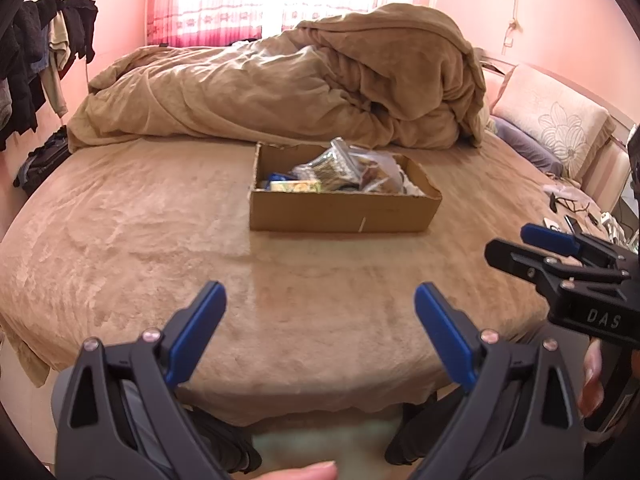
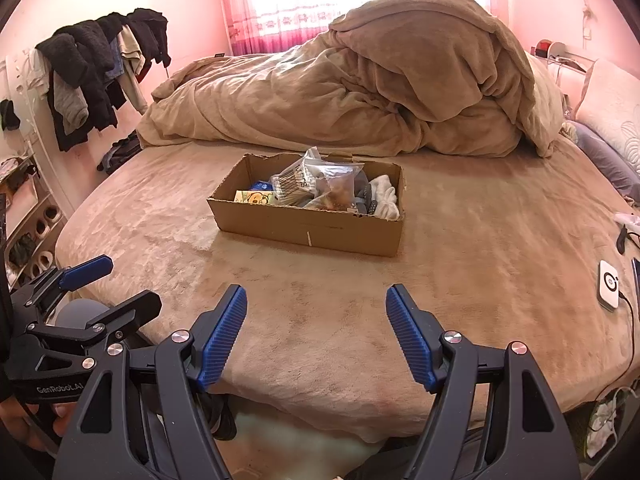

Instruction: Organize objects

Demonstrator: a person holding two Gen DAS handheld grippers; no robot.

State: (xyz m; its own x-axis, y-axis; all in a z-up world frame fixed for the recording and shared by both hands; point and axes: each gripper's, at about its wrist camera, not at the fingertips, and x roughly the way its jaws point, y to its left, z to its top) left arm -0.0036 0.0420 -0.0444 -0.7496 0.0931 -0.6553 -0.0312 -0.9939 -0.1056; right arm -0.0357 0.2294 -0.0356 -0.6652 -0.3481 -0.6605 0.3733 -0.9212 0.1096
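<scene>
An open cardboard box [image 1: 340, 214] [image 2: 308, 232] sits in the middle of the bed. It holds clear plastic bags [image 2: 308, 182], white cloth [image 2: 386, 198], a yellow packet [image 2: 252, 199] and a blue item [image 1: 278, 178]. My left gripper [image 1: 320, 300] is open and empty, above the bed's near edge, well short of the box. It also shows at the left of the right wrist view [image 2: 120, 284]. My right gripper [image 2: 316, 306] is open and empty, also short of the box. It shows at the right of the left wrist view [image 1: 516, 242].
A tan blanket covers the bed [image 2: 480, 264]. A heaped tan duvet [image 1: 320, 84] lies behind the box. A pillow [image 1: 556, 124] is at the right. A white device with a cable [image 2: 609, 286] lies at the bed's right edge. Clothes [image 2: 92, 76] hang at the left.
</scene>
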